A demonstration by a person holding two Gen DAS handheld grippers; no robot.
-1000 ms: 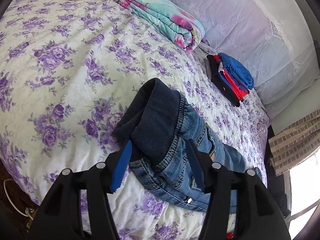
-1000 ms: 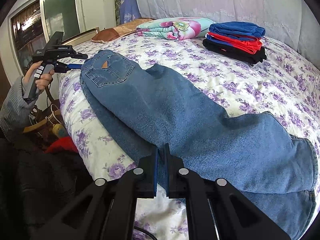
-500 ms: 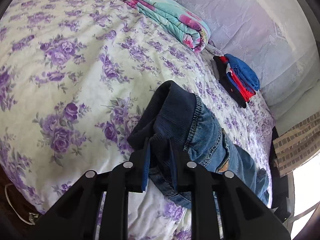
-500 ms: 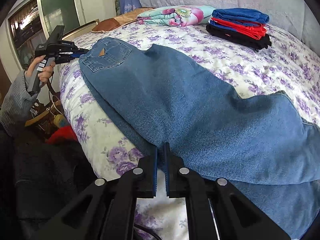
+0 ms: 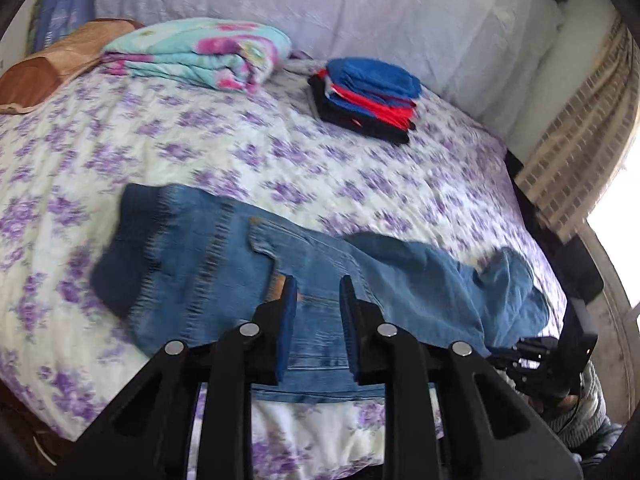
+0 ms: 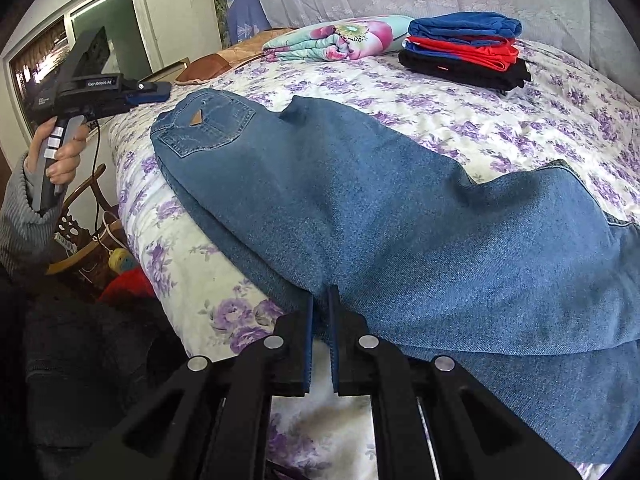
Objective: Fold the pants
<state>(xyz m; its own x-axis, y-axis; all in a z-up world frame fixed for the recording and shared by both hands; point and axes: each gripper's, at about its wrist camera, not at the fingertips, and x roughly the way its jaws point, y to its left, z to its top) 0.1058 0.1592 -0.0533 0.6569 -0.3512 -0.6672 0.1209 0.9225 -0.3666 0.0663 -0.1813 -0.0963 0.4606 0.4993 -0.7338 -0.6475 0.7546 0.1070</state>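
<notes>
While flat, one jeans (image 6: 400,208), two hand-held grippers.

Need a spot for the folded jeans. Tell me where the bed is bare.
Free: floral sheet between the jeans and the rolled blanket; also right of the clothes stack. Crowded: near edge, covered by jeans, with the right gripper shut on them.

Each wrist camera looks low and close across the bed (image 5: 168,136) from its near edge, both sharing the jeans (image 6: 400,220) and headboard-side piles.
</notes>
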